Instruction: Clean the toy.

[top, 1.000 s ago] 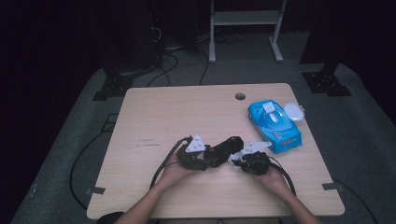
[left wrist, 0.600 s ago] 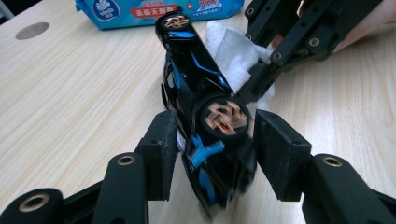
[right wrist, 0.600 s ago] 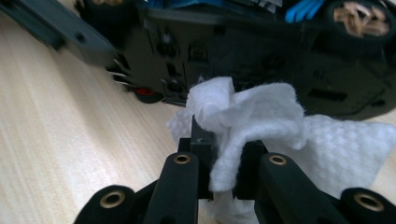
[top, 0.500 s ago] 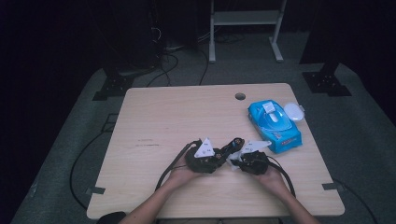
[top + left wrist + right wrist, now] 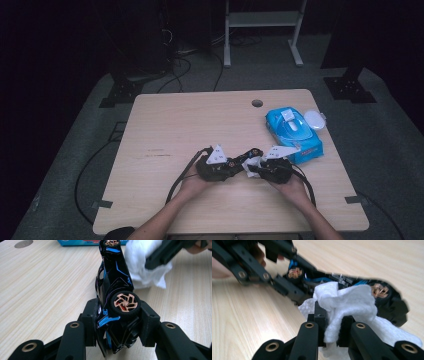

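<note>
Car (image 5: pixel 117 302) sits clamped at one end between our left fingers (image 5: pixel 117 325), which have just been closing on it, a wheel (image 5: pixel 124 303) turned up between them. Our right fingers (image 5: pixel 329 322) are pinched tight on a wipe (image 5: pixel 347 305) pressed against the car's side. We judge the step to be wiping the car; next we need steady strokes along the body. Its long axis runs straight away from the left fingers, over the desk (image 5: pixel 37 290), toward the blue pack (image 5: pixel 292 132) beyond.

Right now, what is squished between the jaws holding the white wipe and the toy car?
Just the white wipe itself: in the right gripper view it bunches up from the right gripper against the black toy car.
</note>
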Motion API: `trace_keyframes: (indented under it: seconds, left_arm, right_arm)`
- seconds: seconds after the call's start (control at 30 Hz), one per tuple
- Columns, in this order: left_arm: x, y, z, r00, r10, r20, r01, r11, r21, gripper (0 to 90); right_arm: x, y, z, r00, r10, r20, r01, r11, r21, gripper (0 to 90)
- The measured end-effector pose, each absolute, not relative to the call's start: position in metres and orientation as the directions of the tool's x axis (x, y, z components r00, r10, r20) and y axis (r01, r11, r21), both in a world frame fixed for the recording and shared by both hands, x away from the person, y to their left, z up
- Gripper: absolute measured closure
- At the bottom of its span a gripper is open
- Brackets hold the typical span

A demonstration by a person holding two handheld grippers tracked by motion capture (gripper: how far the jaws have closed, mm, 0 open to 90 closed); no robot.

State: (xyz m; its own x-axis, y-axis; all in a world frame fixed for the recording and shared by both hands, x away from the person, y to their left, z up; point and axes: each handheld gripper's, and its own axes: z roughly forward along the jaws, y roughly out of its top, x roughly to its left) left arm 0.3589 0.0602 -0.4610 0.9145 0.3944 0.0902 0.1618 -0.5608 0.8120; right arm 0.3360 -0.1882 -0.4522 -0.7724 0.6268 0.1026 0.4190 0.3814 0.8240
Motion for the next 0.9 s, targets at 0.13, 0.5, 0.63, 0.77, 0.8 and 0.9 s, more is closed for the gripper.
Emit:
trace_keyframes:
  seconds: [0.13, 0.5, 0.63, 0.77, 0.8, 0.9]
  left_arm:
    - [0.360, 0.063, -0.461, 0.918, 0.388, 0.086, 0.162, -0.563, 0.811, 57.5]
    - [0.359, 0.066, -0.461, 0.923, 0.374, 0.085, 0.153, -0.563, 0.812, 57.6]
    - [0.359, 0.066, -0.461, 0.923, 0.373, 0.090, 0.148, -0.562, 0.814, 57.6]
    - [0.359, 0.066, -0.461, 0.923, 0.373, 0.092, 0.146, -0.563, 0.814, 57.6]
    - [0.359, 0.066, -0.461, 0.923, 0.373, 0.091, 0.147, -0.562, 0.814, 57.6]
    - [0.359, 0.066, -0.461, 0.924, 0.370, 0.092, 0.145, -0.563, 0.814, 57.6]
  right_arm:
    - [0.334, -0.183, -0.439, -0.777, 0.622, 0.103, 0.394, 0.352, 0.849, 81.2]
    - [0.342, -0.140, -0.430, -0.801, 0.597, 0.048, 0.351, 0.402, 0.846, 81.2]
    - [0.346, -0.146, -0.430, -0.786, 0.616, 0.052, 0.361, 0.390, 0.847, 81.2]
    - [0.351, -0.158, -0.431, -0.757, 0.651, 0.054, 0.387, 0.382, 0.839, 81.2]
    - [0.352, -0.160, -0.431, -0.752, 0.656, 0.058, 0.392, 0.376, 0.840, 81.2]
    - [0.351, -0.157, -0.431, -0.755, 0.653, 0.057, 0.390, 0.377, 0.840, 81.2]
